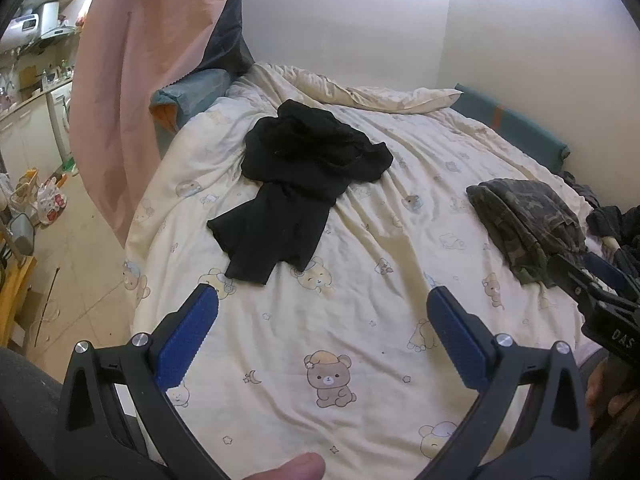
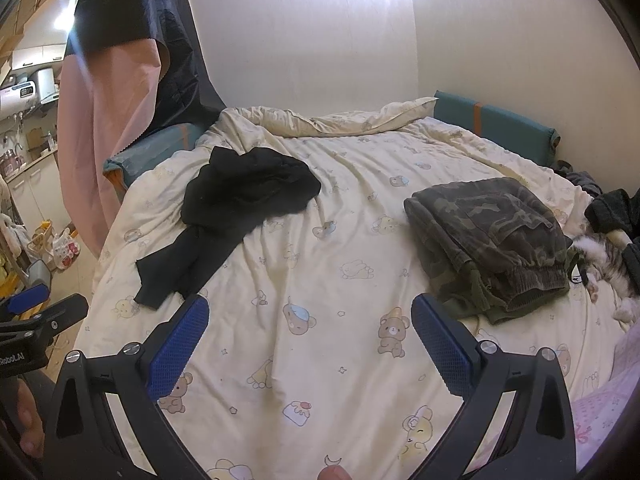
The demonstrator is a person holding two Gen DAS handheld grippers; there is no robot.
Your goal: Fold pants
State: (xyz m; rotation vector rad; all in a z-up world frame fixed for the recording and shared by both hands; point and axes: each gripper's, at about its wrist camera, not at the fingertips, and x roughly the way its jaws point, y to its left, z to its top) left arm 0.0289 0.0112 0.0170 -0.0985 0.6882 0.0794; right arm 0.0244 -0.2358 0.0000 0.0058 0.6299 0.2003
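Black pants (image 1: 296, 184) (image 2: 236, 212) lie crumpled on the cream bear-print duvet (image 1: 360, 340) (image 2: 320, 340), waist bunched toward the far side, legs trailing toward me. My left gripper (image 1: 322, 300) hovers open over the duvet, just short of the leg ends. My right gripper (image 2: 310, 308) is also open, above bare duvet between the black pants and a folded camouflage pair (image 2: 492, 236) (image 1: 528, 224). Nothing is between either gripper's blue pads. The right gripper's body shows at the right edge of the left wrist view (image 1: 600, 296).
A cat (image 2: 604, 264) lies at the bed's right edge beside dark clothes (image 2: 616, 208). A pink curtain (image 1: 120, 100) hangs left of the bed. Teal bolsters (image 2: 496, 124) line the head end. Floor clutter and bags (image 1: 48, 200) sit at left.
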